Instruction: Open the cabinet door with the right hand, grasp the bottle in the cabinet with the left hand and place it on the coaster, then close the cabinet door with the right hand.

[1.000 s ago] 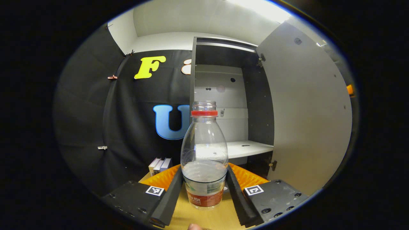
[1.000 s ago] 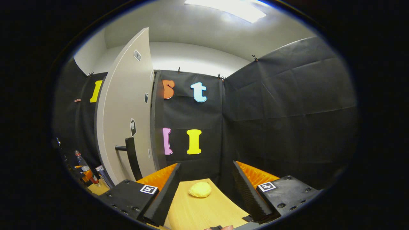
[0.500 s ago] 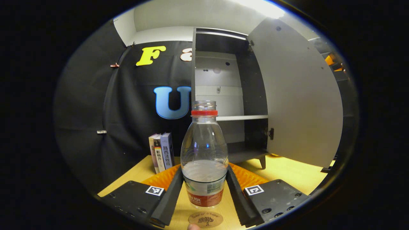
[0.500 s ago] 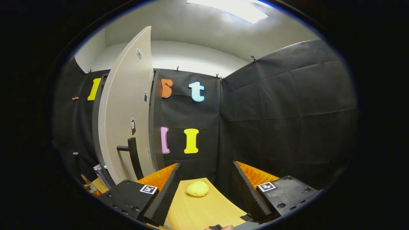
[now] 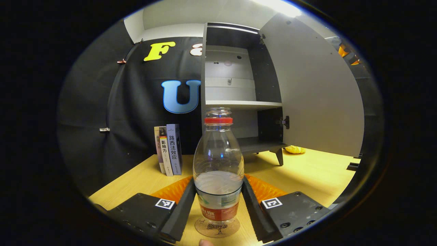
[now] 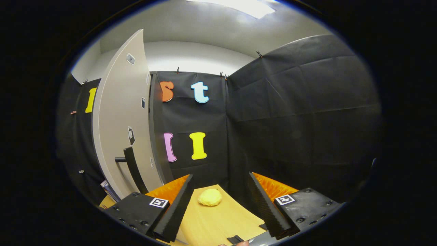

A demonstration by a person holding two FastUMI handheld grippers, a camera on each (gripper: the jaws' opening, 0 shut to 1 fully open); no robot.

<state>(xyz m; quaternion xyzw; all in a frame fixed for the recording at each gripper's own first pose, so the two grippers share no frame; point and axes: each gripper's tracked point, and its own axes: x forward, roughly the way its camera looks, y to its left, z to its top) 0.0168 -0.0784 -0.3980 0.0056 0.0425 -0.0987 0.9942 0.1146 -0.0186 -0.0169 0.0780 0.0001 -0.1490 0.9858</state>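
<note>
Left gripper view: the left gripper (image 5: 218, 205) is clenched on the bottle (image 5: 218, 171), both fingers (image 5: 181, 212) pressing its lower body. It stands upright at 6 o'clock, its base over the coaster (image 5: 217, 228) on the table (image 5: 307, 174); contact I cannot tell. Books (image 5: 169, 148) stand at 9 o'clock, the cabinet (image 5: 239, 89) at 12, its door (image 5: 314, 92) open at 2.

Right gripper view: the right gripper (image 6: 218, 205) is released, holding nothing. A yellow lump (image 6: 210, 197) lies on the table at 12 o'clock, the door with its handle (image 6: 131, 167) at 10.
</note>
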